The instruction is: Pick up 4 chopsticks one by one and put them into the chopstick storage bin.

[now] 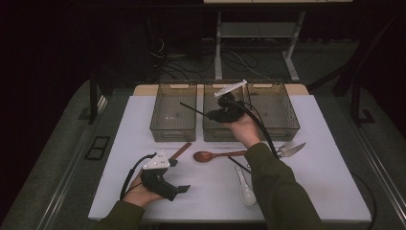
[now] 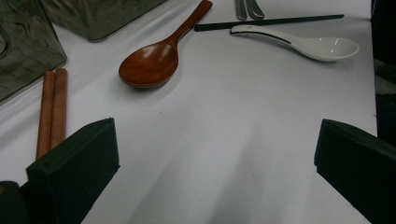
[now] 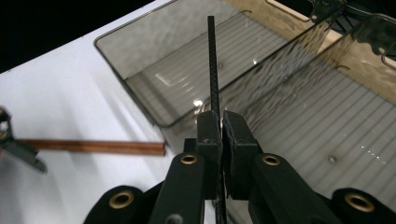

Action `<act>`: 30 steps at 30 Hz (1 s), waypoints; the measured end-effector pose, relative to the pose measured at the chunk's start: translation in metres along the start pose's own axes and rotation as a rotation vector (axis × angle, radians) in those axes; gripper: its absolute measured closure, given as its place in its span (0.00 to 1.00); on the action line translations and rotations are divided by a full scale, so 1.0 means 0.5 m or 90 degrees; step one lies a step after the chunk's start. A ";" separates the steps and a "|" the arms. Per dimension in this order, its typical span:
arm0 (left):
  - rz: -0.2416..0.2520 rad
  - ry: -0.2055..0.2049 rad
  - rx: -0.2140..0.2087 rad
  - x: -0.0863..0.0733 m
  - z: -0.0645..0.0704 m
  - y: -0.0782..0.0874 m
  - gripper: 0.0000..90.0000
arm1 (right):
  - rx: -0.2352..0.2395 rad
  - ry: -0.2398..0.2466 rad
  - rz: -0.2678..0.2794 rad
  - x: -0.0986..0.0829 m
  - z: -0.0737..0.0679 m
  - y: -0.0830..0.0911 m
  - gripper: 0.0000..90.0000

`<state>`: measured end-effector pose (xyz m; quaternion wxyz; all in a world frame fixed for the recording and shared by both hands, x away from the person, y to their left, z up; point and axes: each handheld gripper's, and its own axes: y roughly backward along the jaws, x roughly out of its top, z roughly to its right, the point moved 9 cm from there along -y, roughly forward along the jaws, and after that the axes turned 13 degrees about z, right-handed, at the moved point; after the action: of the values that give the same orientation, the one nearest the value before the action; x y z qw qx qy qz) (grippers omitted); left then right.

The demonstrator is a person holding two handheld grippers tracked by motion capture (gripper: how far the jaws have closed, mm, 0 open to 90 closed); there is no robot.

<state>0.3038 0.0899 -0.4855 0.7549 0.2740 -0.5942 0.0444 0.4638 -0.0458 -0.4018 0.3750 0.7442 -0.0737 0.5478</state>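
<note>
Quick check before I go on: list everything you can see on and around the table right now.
Bins: three, smoky clear, side by side along the table's far edge.
Black chopstick: one, clamped in the right gripper over the bins.
Black chopstick: one, lying beside the white spoon.
Brown chopsticks: two, side by side near the left bin.
Wooden spoon: one, brown, table centre.
White spoon: one, near edge.
Metal cutlery: silver, right; count unclear.
Table: one, white.
Left gripper: black, open.
Right gripper: black, shut.
</note>
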 end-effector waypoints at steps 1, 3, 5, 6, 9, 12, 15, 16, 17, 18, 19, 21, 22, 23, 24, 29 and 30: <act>0.000 0.000 0.000 0.000 0.000 0.000 0.00 | -0.001 -0.002 -0.001 0.004 -0.001 -0.007 0.96; -0.002 -0.003 0.000 -0.001 -0.001 0.001 0.00 | -0.001 0.000 -0.005 0.006 -0.002 -0.014 0.96; -0.002 -0.002 -0.001 0.000 -0.001 0.002 0.00 | -0.005 -0.002 -0.013 0.013 -0.005 -0.037 0.96; -0.003 -0.005 -0.001 0.000 -0.001 0.002 0.00 | -0.006 -0.001 -0.014 0.016 -0.006 -0.046 0.96; -0.005 -0.005 -0.001 -0.001 -0.001 0.001 0.00 | -0.011 -0.003 -0.019 0.021 -0.008 -0.070 0.96; -0.001 -0.003 0.000 0.001 -0.001 0.002 0.00 | -0.019 -0.003 -0.023 0.028 -0.010 -0.092 0.96; 0.003 -0.001 -0.001 0.002 0.000 0.003 0.00 | -0.022 -0.003 -0.028 0.032 -0.013 -0.106 0.96; 0.005 -0.001 -0.002 0.003 0.000 0.003 0.00 | -0.025 -0.002 -0.031 0.034 -0.014 -0.114 0.96; 0.005 0.000 -0.004 0.003 0.001 0.003 0.00 | -0.032 0.002 -0.038 0.035 -0.014 -0.129 0.96; 0.004 -0.002 -0.004 0.003 0.001 0.003 0.00 | -0.032 0.002 -0.038 0.035 -0.014 -0.129 0.96; 0.004 -0.002 -0.005 0.003 0.001 0.003 0.00 | -0.035 -0.005 -0.042 0.036 -0.013 -0.144 0.96; 0.004 -0.001 -0.006 0.004 0.001 0.003 0.00 | -0.037 -0.009 -0.044 0.038 -0.012 -0.159 0.96; 0.006 -0.001 -0.006 0.004 0.001 0.003 0.00 | -0.036 -0.012 -0.046 0.039 -0.013 -0.167 0.96; 0.006 -0.001 -0.006 0.004 0.001 0.003 0.00 | -0.038 -0.011 -0.046 0.041 -0.014 -0.175 0.96; 0.007 0.000 -0.007 0.004 0.001 0.003 0.00 | -0.038 -0.011 -0.046 0.041 -0.014 -0.175 0.96; 0.004 -0.005 -0.013 0.004 0.000 0.004 0.00 | -0.037 -0.014 -0.060 0.043 -0.030 -0.220 0.96; 0.005 -0.007 -0.015 0.004 0.001 0.004 0.00 | -0.036 -0.015 -0.061 0.044 -0.033 -0.226 0.96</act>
<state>0.3034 0.0909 -0.4827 0.7546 0.2630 -0.5999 0.0388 0.5186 0.0514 -0.4348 0.4206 0.7425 -0.0583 0.5180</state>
